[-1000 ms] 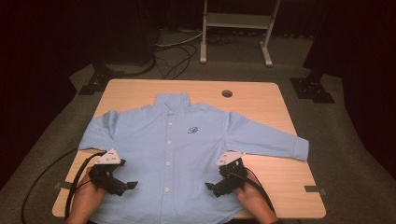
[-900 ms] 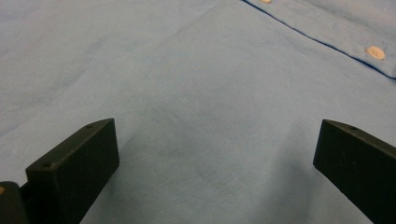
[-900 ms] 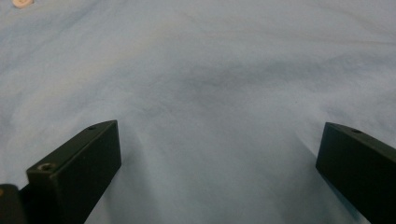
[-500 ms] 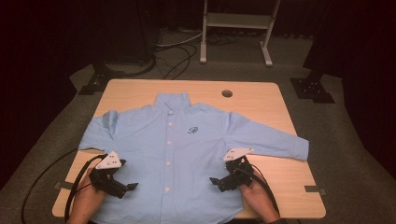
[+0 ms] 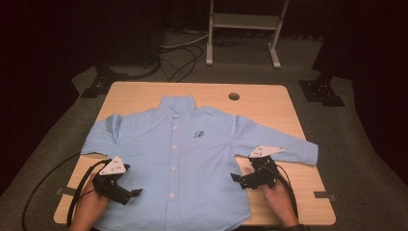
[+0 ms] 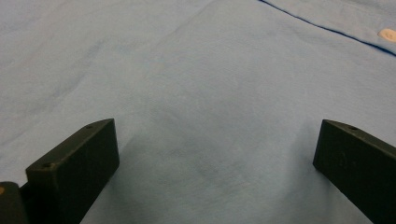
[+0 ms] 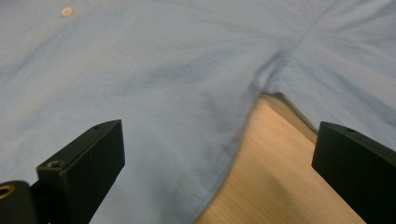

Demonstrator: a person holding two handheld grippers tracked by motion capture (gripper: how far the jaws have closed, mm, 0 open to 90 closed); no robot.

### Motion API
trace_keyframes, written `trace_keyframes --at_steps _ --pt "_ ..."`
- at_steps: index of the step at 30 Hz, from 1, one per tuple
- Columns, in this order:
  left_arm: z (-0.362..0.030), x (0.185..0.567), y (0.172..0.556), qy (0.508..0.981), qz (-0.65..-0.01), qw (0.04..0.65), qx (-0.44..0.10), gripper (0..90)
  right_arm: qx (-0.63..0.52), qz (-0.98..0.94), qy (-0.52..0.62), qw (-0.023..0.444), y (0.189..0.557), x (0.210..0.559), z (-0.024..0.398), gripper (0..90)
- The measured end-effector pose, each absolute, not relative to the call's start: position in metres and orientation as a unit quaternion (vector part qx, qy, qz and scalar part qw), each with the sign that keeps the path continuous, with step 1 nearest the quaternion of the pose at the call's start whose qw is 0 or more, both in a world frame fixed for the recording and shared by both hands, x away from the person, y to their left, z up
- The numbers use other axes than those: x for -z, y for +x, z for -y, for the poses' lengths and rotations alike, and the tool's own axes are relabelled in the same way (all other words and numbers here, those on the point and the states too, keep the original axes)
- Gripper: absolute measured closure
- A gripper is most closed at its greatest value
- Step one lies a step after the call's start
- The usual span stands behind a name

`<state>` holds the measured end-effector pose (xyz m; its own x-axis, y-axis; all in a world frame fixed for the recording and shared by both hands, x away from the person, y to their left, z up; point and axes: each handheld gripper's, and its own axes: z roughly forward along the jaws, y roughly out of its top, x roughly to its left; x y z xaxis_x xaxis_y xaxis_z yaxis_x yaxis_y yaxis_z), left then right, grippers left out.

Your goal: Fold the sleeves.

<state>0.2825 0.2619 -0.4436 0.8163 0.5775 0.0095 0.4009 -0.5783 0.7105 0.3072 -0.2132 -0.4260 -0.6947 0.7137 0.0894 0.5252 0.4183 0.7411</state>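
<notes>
Item: light-blue shirt (image 5: 192,159), laid flat, front up, on wooden table (image 5: 269,96); sleeves spread to both sides, 1 row of buttons down centre.

L gripper (image 5: 134,192): jaws spread wide, nothing between them; over shirt body near lower left, fabric under both jaws.

R gripper (image 5: 235,178): jaws spread wide, nothing held; at shirt's right side seam, below sleeve. 1 jaw over cloth, 1 over bare table.

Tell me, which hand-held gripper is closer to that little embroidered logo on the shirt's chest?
Right. The right hand-held gripper sits at the shirt's side seam, below and to the right of the logo. The left hand-held gripper is over the lower front panel, across the button line, farther away.
</notes>
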Motion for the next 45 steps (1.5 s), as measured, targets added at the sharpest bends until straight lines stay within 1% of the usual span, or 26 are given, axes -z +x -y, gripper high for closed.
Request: trace_keyframes --at_steps 7,10,13,15,20,29,32,38,45 --pt "-0.262 0.444 0.282 0.880 -0.278 0.365 -0.121 0.0 -0.400 -0.818 0.391 0.133 0.310 0.424 0.233 2.1" --pt "-0.262 0.444 0.282 0.880 -0.278 0.365 -0.121 0.0 -0.405 -0.812 0.399 0.135 0.311 0.422 0.242 0.5" --pt "-0.262 0.444 0.283 0.880 -0.278 0.365 -0.121 0.0 -0.401 -0.802 0.417 0.150 0.312 0.421 0.250 0.0" --pt "-0.262 0.444 0.283 0.880 -0.278 0.365 -0.121 0.0 -0.412 -0.795 0.420 0.145 0.313 0.419 0.256 0.0" --pt "-0.262 0.444 0.283 0.881 -0.277 0.365 -0.121 0.0 -0.408 -0.780 0.445 0.162 0.315 0.419 0.271 0.0" --pt "-0.262 0.444 0.283 0.881 -0.276 0.366 -0.120 0.0 -0.409 -0.773 0.445 0.196 0.311 0.416 0.294 0.0" --pt "-0.262 0.444 0.283 0.881 -0.276 0.366 -0.120 0.0 -0.413 -0.773 0.443 0.189 0.311 0.415 0.303 0.0" --pt "-0.262 0.444 0.283 0.881 -0.274 0.366 -0.120 0.0 -0.407 -0.764 0.455 0.207 0.308 0.414 0.324 0.0" --pt "-0.262 0.444 0.284 0.881 -0.274 0.366 -0.120 0.0 -0.424 -0.741 0.483 0.196 0.304 0.416 0.353 0.0"
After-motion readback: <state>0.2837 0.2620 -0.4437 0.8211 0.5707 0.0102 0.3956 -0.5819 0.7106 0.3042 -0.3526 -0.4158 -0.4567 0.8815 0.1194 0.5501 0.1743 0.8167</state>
